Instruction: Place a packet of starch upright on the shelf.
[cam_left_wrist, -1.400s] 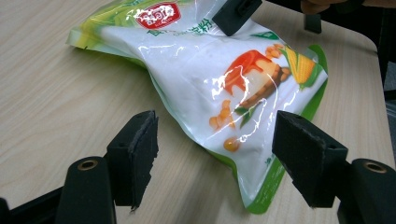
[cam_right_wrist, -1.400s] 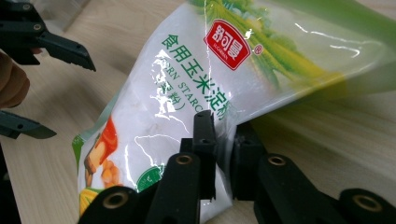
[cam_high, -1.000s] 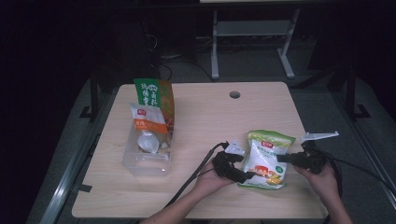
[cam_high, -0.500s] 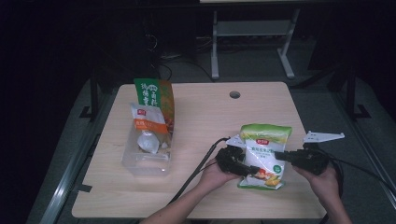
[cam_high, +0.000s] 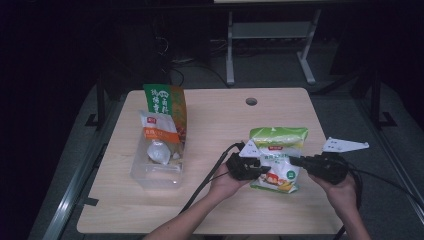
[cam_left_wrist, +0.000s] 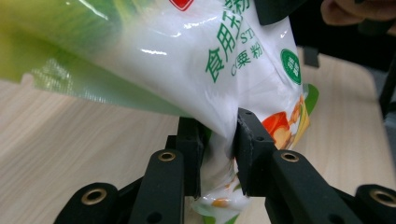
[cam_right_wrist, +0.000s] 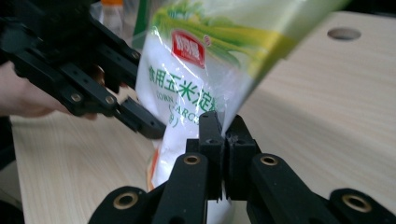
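Note:
A white and green bag of corn starch (cam_high: 278, 159) hangs just above the wooden table (cam_high: 215, 120), near its front right, held between both grippers. My left gripper (cam_high: 260, 169) is on the bag's left lower edge. In the left gripper view its jaws (cam_left_wrist: 218, 140) have just been closing and now pinch the bag (cam_left_wrist: 210, 70) between the pads. My right gripper (cam_high: 295, 161) holds the bag's right edge. In the right gripper view its jaws (cam_right_wrist: 224, 135) are shut tight on the bag's (cam_right_wrist: 196, 84) side seam, with the left gripper (cam_right_wrist: 135, 116) beyond.
A clear plastic bin (cam_high: 155, 175) stands at the table's left with a green and orange bag (cam_high: 165, 102) and a white bag with an orange label (cam_high: 159, 132) leaning in it. A round cable hole (cam_high: 251, 101) lies at the back. Cables trail off the front edge.
The starch bag has risen a little and turned more upright. The left gripper's jaws have closed onto its left lower edge. The right hand moved up with the bag.

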